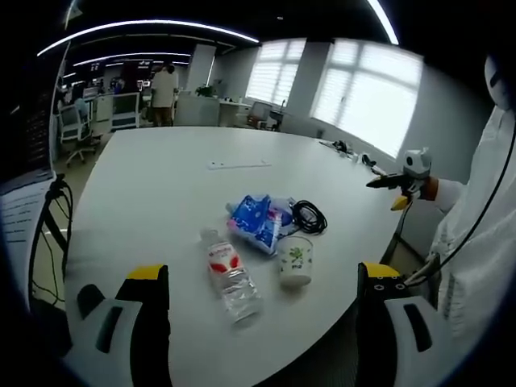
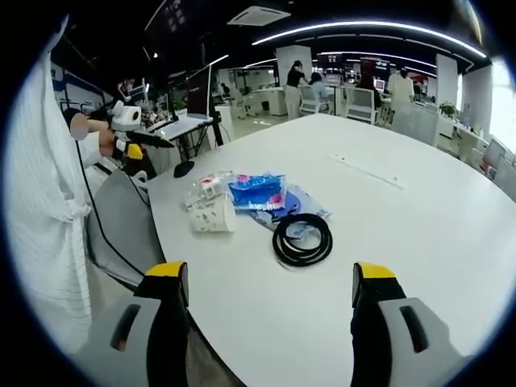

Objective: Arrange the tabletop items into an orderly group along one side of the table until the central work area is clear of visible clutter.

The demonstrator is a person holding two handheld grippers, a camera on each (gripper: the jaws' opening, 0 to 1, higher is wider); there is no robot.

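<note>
Left gripper (image 1: 262, 294): grey two-jaw claw with yellow-capped black tips, jaws spread wide, nothing held, poised above the near edge of the large white rounded table (image 1: 161, 185). Between and just beyond its jaws lay a clear plastic water bottle with a red label (image 1: 229, 276), on its side, cap pointing away. Just beside the bottle stood a white paper cup with a green leaf print (image 1: 295, 260), upright. Behind the cup: a blue-and-white plastic snack packet (image 1: 256, 221), lying flat, and a coiled black cable (image 1: 310, 216) touching the packet's far side.

Right gripper (image 2: 270, 294): same build, jaws likewise wide apart and empty, held over the table's edge. Nearest its jaws lay the cable in a loose ring, resting partly on a flat blue-printed pouch (image 2: 302, 208). Beyond it the snack packet, then the paper cup and the bottle, the last two close to the table's rim. All items formed one cluster near the person's side of the table.

A person's white sleeve (image 2: 44, 201) showed at the side. A white cable strip (image 1: 238, 164) lay well apart, towards mid-table. Office desks and chairs (image 1: 81, 129) stood behind.
</note>
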